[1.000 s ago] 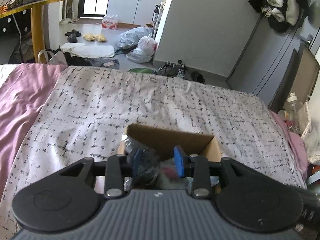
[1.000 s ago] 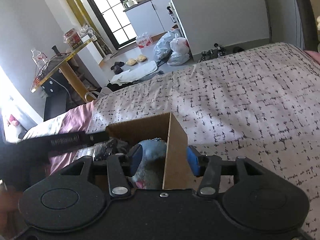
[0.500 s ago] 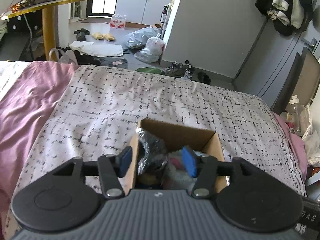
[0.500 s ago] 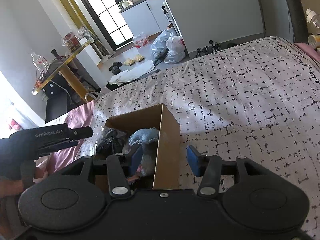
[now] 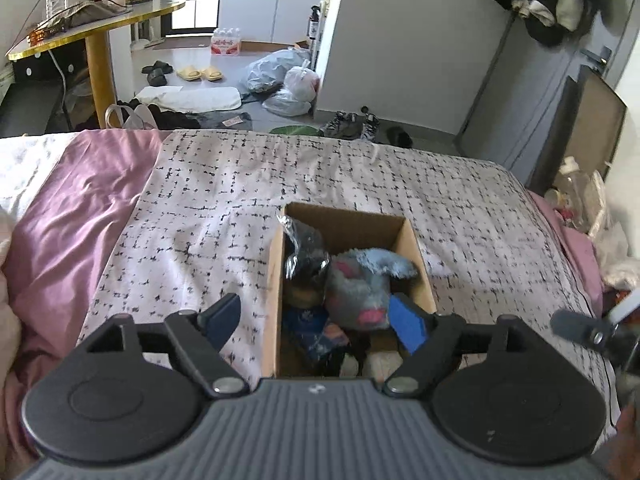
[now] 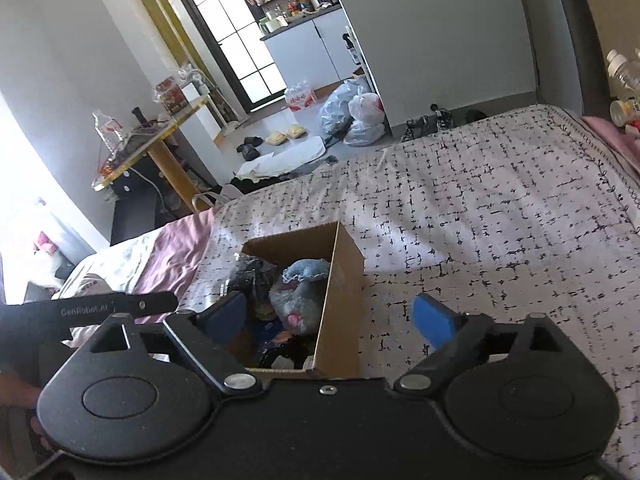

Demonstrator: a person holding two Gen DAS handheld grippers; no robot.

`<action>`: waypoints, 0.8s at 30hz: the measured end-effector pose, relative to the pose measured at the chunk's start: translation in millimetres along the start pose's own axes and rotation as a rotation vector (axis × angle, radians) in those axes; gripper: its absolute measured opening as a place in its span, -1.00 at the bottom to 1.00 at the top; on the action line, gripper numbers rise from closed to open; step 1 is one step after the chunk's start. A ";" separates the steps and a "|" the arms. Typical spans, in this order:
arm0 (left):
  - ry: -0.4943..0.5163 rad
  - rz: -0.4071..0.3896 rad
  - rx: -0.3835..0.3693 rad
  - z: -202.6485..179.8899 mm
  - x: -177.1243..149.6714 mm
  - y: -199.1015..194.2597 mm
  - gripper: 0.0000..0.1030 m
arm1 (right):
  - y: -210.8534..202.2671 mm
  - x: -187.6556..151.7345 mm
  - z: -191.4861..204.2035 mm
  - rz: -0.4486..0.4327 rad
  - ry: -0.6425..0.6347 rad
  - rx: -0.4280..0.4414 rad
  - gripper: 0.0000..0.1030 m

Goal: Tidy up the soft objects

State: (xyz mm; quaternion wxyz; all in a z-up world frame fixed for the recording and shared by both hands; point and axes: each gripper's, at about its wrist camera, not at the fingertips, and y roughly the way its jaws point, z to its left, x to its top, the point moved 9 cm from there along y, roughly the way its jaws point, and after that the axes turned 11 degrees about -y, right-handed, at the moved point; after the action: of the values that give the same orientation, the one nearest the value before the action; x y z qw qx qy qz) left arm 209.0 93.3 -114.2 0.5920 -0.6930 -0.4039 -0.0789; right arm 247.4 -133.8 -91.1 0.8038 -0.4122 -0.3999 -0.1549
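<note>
Two sets of tongs let go of a filled box

Both tongs are opening over a cardboard box point(image 5: 276, 276) that sits on the patterned bedspread point(image 5: 208, 216) of the bed. The left tongs point(image 5: 316, 318) straddle the box's left wall, one blue pad outside it and the other inside, neither pressing on the card, so nothing is gripped. The right tongs point(image 6: 334, 316) straddle the right wall the same way, with clear space on both sides of the card; they too hold nothing.

Inside the box lies a blue plush toy point(image 5: 360, 284) with pink patches, pushed against a dark crinkly bag point(image 5: 302, 252), with darker cloth items below that are hard to make out. The toys sit low enough that the box walls keep them from rolling onto the bed, which is likely why the box was chosen as the gathering place.

Judging by the spreading pads on opposite walls, the box looks to have been set down by its sides and is now being released. No loose soft objects show on the bedspread, so the task appears close to done.
</note>
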 end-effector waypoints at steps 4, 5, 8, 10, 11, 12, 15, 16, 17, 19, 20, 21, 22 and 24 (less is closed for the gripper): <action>-0.002 -0.003 0.002 4.7 -7.7 -23.1 0.59 | -26.1 4.4 -2.5 -0.030 -0.016 0.013 1.00; -0.002 -0.007 -0.005 4.7 -9.3 -29.8 0.61 | -32.1 4.9 -2.8 -0.034 -0.025 0.013 1.00; 0.015 -0.022 -0.020 2.3 -14.2 -48.8 0.78 | -47.7 4.5 -2.5 -0.040 -0.053 0.012 1.00; 0.040 -0.032 -0.020 -0.5 -18.3 -60.5 0.91 | -56.4 3.1 -2.0 -0.036 -0.067 0.009 1.00; 0.043 -0.030 -0.023 -2.1 -20.8 -65.8 0.94 | -59.7 2.4 -2.2 -0.034 -0.070 0.009 1.00; 0.041 -0.030 -0.030 -4.0 -23.1 -71.1 0.97 | -64.4 1.7 -2.3 -0.034 -0.074 0.011 1.00; 0.049 -0.040 -0.039 -9.5 -27.3 -86.3 1.00 | -75.8 -0.5 -0.4 -0.038 -0.084 0.019 1.00; 0.050 -0.047 -0.039 -11.5 -28.4 -91.8 1.00 | -79.4 -1.3 0.6 -0.038 -0.088 0.022 1.00; 0.045 -0.053 -0.046 -13.6 -29.2 -97.4 1.00 | -83.1 -1.5 1.4 -0.037 -0.091 0.026 1.00; 0.039 -0.054 -0.060 -17.9 -31.5 -106.9 1.00 | -90.6 -1.4 2.4 -0.039 -0.099 0.029 1.00; 0.044 -0.058 -0.061 -20.2 -32.6 -111.3 1.00 | -95.1 -1.0 2.8 -0.043 -0.103 0.032 1.00; 0.052 -0.063 -0.058 -22.8 -34.0 -116.3 1.00 | -99.8 -0.8 2.6 -0.045 -0.106 0.033 1.00; 0.058 -0.065 -0.056 -25.0 -35.8 -120.3 1.00 | -103.9 -1.1 3.1 -0.043 -0.109 0.034 1.00; 0.055 -0.062 -0.065 -29.0 -39.0 -128.9 1.00 | -112.2 -1.5 3.9 -0.040 -0.114 0.039 1.00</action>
State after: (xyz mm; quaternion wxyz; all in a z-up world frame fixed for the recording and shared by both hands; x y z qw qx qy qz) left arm 109.7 45.9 -31.2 0.5773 -0.6965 -0.4060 -0.1292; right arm 179.5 -199.5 -30.5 0.7844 -0.3965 -0.4562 -0.1393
